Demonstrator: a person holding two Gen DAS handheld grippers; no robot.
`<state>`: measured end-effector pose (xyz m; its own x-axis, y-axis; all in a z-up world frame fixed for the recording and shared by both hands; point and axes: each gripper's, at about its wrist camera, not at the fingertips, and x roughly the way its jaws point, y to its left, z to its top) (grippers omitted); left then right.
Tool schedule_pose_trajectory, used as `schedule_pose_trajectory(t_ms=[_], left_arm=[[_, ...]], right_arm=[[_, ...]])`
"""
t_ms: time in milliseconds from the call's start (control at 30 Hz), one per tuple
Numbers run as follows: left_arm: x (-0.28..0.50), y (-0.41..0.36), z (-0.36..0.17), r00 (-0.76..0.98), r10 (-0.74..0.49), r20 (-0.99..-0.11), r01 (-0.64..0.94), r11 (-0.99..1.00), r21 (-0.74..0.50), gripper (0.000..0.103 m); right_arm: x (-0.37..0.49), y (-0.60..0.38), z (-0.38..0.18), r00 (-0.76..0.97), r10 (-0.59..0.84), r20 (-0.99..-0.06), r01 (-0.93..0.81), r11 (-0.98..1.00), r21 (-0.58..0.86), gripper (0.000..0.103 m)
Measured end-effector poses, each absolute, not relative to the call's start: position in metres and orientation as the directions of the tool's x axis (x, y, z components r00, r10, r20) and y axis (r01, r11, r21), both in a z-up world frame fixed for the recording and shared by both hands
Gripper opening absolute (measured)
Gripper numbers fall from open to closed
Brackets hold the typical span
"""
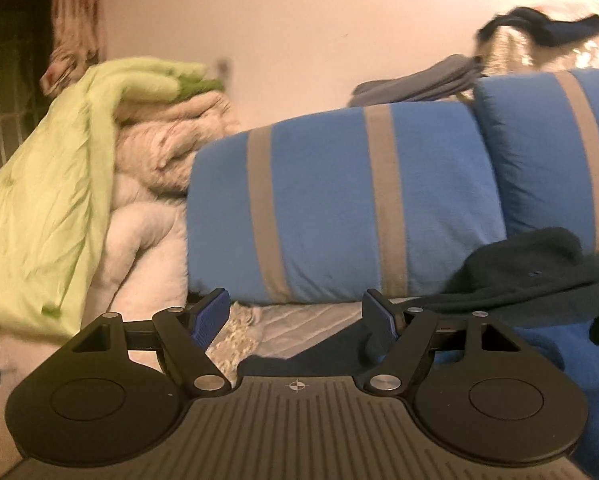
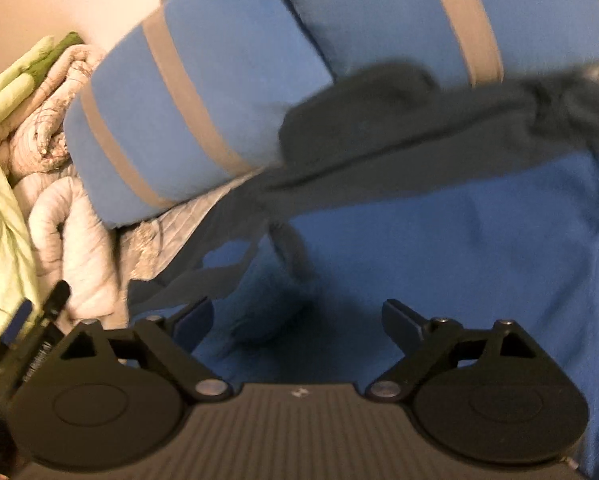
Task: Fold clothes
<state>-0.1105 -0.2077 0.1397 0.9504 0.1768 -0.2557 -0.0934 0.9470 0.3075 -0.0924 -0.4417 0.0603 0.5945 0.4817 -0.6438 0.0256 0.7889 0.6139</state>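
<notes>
A bright blue garment [image 2: 439, 240] lies spread on the bed, and in the left wrist view it shows at the lower right [image 1: 539, 364]. A dark grey garment [image 2: 399, 132] is draped across its far edge, against the pillows [image 1: 519, 276]. My right gripper [image 2: 299, 320] hovers open over the blue garment, with nothing between its fingers. My left gripper [image 1: 295, 318] is open near the left edge of the clothes, pointing at the pillows, and holds nothing. Part of it shows at the lower left of the right wrist view [image 2: 31, 332].
Two blue pillows with grey stripes [image 1: 331, 208] stand against the wall behind the clothes. A pile of cream quilts [image 1: 151, 184] with a light green blanket [image 1: 47, 200] on it fills the left. Folded grey clothes [image 1: 419, 84] lie on top of the pillows.
</notes>
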Motion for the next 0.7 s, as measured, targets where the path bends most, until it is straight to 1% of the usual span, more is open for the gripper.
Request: schedule_pose_trajectory(t_ms=[67,200,300,533,600,667,700], left_arm=[[-0.108,-0.205,0.139,0.943,0.188,-0.274,-0.103,0.949,0.296,0.073],[-0.108,-0.204,0.139,0.939,0.201,-0.279,-0.115,0.948,0.297,0.073],[-0.113,-0.208,0.140,0.947,0.196,-0.254,-0.111,0.943,0.315,0.073],[-0.120,-0.222,0.140,0.965,0.165,-0.202,-0.079,0.923,0.376,0.073],[-0.120,-0.224,0.140,0.969,0.157,-0.193,-0.073,0.921,0.382,0.073],[-0.122,-0.224,0.140,0.971,0.151,-0.185,-0.071,0.921,0.384,0.073],[-0.122,-0.224,0.140,0.972,0.149,-0.182,-0.070,0.921,0.383,0.073]], right_arm=[[-0.081,-0.439,0.058,0.543,0.513,-0.665,0.072,0.761,0.645,0.086],[-0.058,-0.432,0.049,0.479,0.538,-0.693,0.130,0.738,0.663,0.080],[-0.046,-0.427,0.038,0.451,0.570,-0.686,0.168,0.701,0.693,0.077],[-0.030,-0.421,0.011,0.435,0.601,-0.670,0.273,0.622,0.734,0.063],[-0.027,-0.421,0.005,0.447,0.590,-0.672,0.293,0.613,0.733,0.055],[-0.025,-0.423,0.000,0.452,0.586,-0.673,0.311,0.604,0.734,0.034],[-0.025,-0.424,-0.002,0.454,0.588,-0.670,0.313,0.599,0.737,0.031]])
